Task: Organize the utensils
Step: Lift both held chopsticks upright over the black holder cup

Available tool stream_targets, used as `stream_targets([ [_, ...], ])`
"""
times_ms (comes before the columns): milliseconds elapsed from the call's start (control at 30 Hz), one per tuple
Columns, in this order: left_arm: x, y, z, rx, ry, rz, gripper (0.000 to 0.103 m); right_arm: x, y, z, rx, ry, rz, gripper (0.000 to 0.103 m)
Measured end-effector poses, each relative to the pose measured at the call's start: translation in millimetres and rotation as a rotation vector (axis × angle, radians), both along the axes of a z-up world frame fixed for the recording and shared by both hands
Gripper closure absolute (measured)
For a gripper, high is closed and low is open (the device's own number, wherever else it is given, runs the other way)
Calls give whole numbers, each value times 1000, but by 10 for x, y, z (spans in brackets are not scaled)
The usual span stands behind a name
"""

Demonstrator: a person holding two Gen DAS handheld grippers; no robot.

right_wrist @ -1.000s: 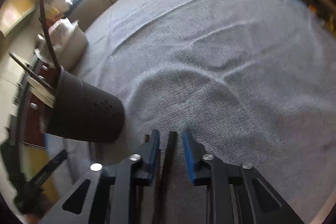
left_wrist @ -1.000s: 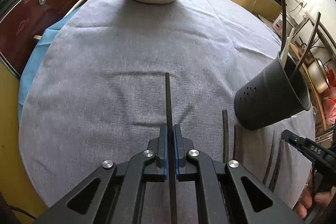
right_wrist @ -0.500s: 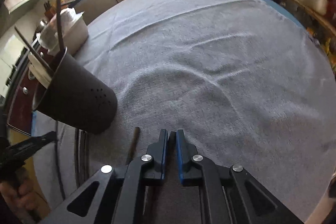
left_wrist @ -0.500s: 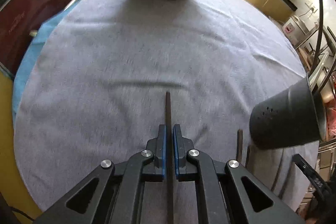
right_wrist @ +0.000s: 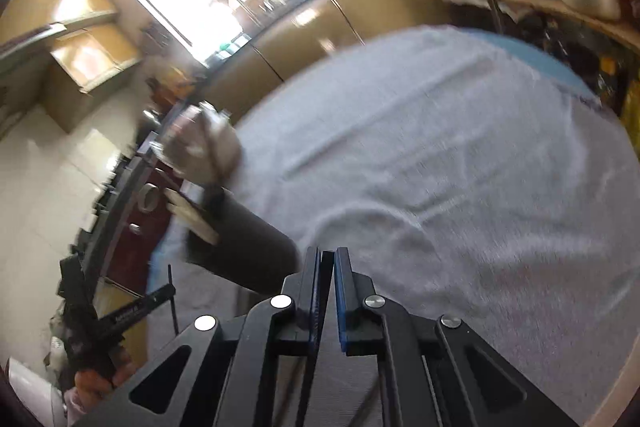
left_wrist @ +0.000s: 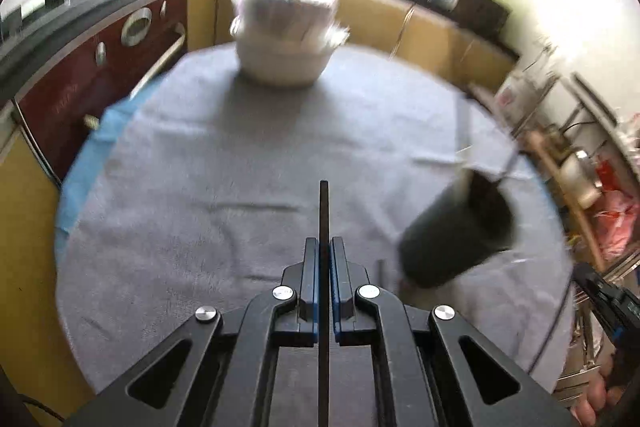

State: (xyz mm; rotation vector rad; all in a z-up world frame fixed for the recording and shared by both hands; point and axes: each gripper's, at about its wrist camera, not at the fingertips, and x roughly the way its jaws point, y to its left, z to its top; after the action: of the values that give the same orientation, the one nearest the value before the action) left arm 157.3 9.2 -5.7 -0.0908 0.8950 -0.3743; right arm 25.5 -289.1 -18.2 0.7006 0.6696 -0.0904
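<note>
Left gripper (left_wrist: pixel 324 251): jaws clamped on a thin black chopstick (left_wrist: pixel 323 211), which runs straight out past the fingertips and back between the arms toward the camera. It's held off the grey tablecloth (left_wrist: pixel 240 155).

Right gripper (right_wrist: pixel 328 263): jaws have just been closing and now pinch a second dark stick (right_wrist: pixel 327 261); only its tip shows between the blue pads (right_wrist: pixel 340 291).

Black utensil holder (left_wrist: pixel 460 231) stands on the cloth to the right of the left gripper, a few utensil handles poking out of its mouth. From the right wrist view the same holder (right_wrist: pixel 244 247) is just left of the fingertips.

One more dark stick (left_wrist: pixel 381 269) lies on the cloth beside the holder's base. White bowl stack (left_wrist: pixel 286 35) sits at the far edge of the table. Both views are motion-blurred.
</note>
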Motion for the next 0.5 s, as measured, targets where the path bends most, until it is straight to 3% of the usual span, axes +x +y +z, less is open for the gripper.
stream_targets([
  [267, -296, -54, 724, -92, -173, -48, 98, -151, 224, 630, -99, -200, -2, 96],
  [500, -358, -317, 1214, -115, -271, -96, 98, -93, 277, 1092, -151, -288, 1, 96],
])
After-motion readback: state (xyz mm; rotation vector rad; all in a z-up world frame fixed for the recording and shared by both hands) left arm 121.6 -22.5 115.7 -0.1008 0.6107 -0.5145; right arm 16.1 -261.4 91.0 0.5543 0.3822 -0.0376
